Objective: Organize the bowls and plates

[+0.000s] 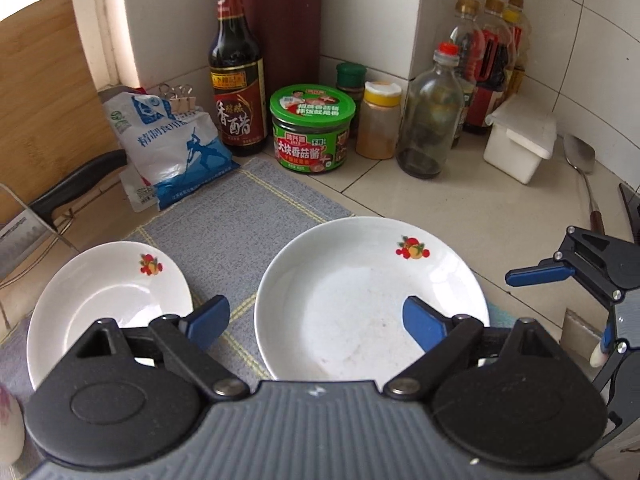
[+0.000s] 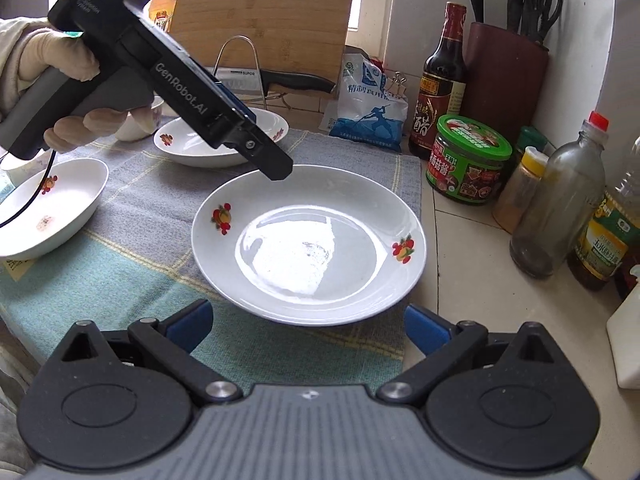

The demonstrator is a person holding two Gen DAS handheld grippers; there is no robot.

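A large white plate with fruit prints [image 1: 360, 292] [image 2: 308, 240] lies on a grey-green cloth [image 1: 236, 216] [image 2: 132, 248]. A smaller white plate [image 1: 104, 300] [image 2: 208, 140] lies to its left. A third white dish [image 2: 48, 208] sits at the left in the right wrist view. My left gripper [image 1: 316, 326] is open and empty, its right fingertip over the large plate's near rim. My right gripper [image 2: 308, 326] is open and empty, just short of the large plate's near edge. The right gripper also shows at the right edge of the left wrist view [image 1: 568, 300].
Along the tiled wall stand a vinegar bottle [image 1: 236, 76], a green-lidded jar [image 1: 312, 132], a spice shaker [image 1: 380, 120], a glass bottle [image 1: 432, 116], oil bottles [image 1: 488, 60] and a white box [image 1: 520, 140]. A salt bag [image 1: 172, 144], knife [image 1: 76, 188], cutting board [image 2: 260, 16] and knife block [image 2: 504, 68] sit behind.
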